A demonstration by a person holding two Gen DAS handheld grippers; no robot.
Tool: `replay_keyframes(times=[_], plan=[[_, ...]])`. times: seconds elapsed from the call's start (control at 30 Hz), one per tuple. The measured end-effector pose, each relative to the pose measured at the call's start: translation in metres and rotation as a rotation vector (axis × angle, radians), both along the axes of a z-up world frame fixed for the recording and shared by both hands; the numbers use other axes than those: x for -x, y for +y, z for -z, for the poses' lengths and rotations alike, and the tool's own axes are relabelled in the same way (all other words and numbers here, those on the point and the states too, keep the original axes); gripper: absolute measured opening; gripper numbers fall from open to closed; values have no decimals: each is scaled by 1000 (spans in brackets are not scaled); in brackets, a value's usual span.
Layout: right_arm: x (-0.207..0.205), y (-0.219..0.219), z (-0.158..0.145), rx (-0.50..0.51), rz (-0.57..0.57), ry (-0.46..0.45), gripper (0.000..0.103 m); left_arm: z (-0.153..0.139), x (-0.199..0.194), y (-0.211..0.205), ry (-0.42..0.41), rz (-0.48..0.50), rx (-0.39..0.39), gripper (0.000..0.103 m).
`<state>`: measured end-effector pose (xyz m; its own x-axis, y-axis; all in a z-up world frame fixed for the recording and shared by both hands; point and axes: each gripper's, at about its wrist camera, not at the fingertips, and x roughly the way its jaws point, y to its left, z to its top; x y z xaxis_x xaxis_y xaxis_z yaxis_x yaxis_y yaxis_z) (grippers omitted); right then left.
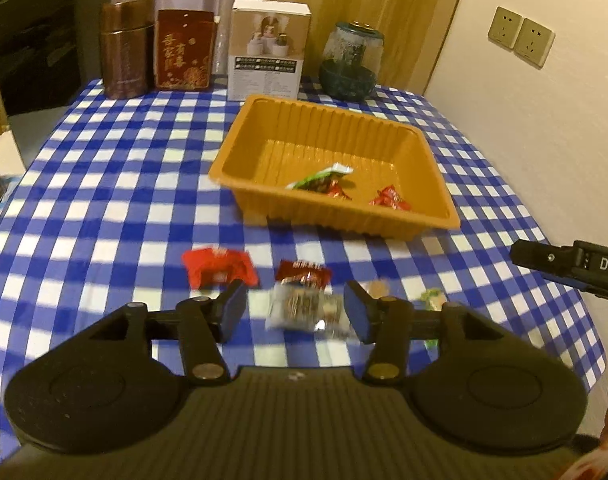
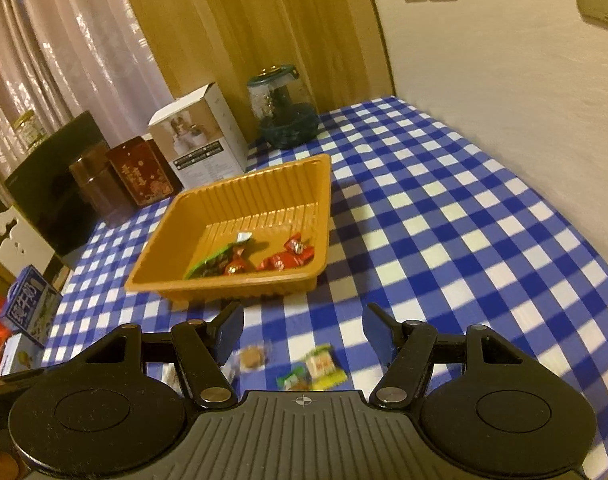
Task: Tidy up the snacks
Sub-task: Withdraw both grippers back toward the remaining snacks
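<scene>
Left gripper point(image 1: 295, 309) is angled down toward the counter point(image 1: 103, 184), jaws apart w/ nothing pinched; a clear-wrapped snack point(image 1: 308, 310) lies on the blue-and-white check cloth between the blue pads, not touching either, long axis roughly across the view. Just beyond it a dark red packet point(image 1: 303, 274) w/ white print too blurred to read, and to its left a bright red packet point(image 1: 219, 267), lying flat, long side left-right. Right gripper point(image 2: 303, 330) also tilts down, jaws standing wide and empty, hovering above a round brown biscuit in clear wrap point(image 2: 251, 358), a yellow-green packet point(image 2: 324, 366) and a small green one point(image 2: 291, 380), all loose on the cloth near the gripper body. In the left wrist view the right gripper's tip pokes in at the right edge w/ letters "DA" showing, and part of a hand at the lower right corner. The orange tray point(image 1: 231, 160) sits mid-counter, long axis running left-right in that view; inside, near its front wall, a green-and-white packet point(image 1: 318, 178) pointing diagonally, plus red wrapped candies point(image 1: 390, 198). At the back: brown tin point(image 1: 125, 48), red tin w/ gold Chinese characters point(image 1: 183, 50), white box point(image 1: 267, 52), green-lidded glass jar point(image 1: 350, 60).
</scene>
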<state>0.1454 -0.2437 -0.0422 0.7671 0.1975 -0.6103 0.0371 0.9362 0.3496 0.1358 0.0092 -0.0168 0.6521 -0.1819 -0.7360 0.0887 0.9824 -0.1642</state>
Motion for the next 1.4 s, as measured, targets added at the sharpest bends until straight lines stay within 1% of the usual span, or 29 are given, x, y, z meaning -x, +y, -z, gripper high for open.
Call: replay_keyframes(times=[0.13, 0.3, 0.57, 0.87, 1.1, 1.4], plan=[[17, 4, 3, 10, -13, 10, 66, -1, 20, 6, 4, -17, 2, 53], [34, 8, 5, 18, -18, 15, 66, -3, 41, 13, 4, -20, -14, 54], [51, 14, 8, 31, -34, 25, 66, -2, 57, 23, 11, -34, -15, 57], [58, 16, 14, 45, -45, 39, 66, 0, 62, 22, 15, -28, -25, 60], [55, 17, 19, 59, -60, 43, 66, 3, 58, 20, 22, -11, -32, 61], [46, 21, 32, 60, -85, 77, 66, 10, 52, 16, 37, 6, -38, 63]])
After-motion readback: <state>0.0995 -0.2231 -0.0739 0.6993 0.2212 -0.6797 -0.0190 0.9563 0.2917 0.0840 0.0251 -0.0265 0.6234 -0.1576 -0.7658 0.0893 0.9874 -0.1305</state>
